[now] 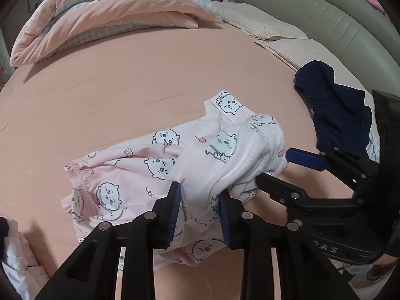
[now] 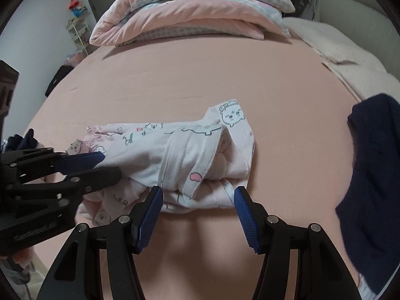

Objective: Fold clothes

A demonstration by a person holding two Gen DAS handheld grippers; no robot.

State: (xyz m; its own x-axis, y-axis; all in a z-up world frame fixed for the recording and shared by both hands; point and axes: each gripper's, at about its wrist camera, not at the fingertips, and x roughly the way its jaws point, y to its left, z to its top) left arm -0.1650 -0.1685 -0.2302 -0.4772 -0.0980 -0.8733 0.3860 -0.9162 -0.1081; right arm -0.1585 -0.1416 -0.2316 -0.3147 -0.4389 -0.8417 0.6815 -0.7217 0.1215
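Your left tool (image 1: 200, 215) is pinched narrow on the pink pyjama bottoms (image 1: 140, 165) bunched on the bed (image 1: 125, 80), your right tool (image 2: 197, 215) gapes empty just short of their folded end, long axis crosswise ahead, so right's nearer.

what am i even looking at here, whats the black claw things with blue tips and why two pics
Those are two hand-held grippers with blue pads; a person works one in each hand, with no robot arm. Each has its own camera looking along its fingers, so there are two pictures.

The left camera shows the left gripper closed on bunched fabric of the pink cartoon-print garment, with the right gripper at that garment's far end.

The right camera shows the right gripper with its jaws apart at the garment's near edge, pinching nothing.

All this lies on a pink bed sheet, with a dark navy garment to the side and folded bedding behind.
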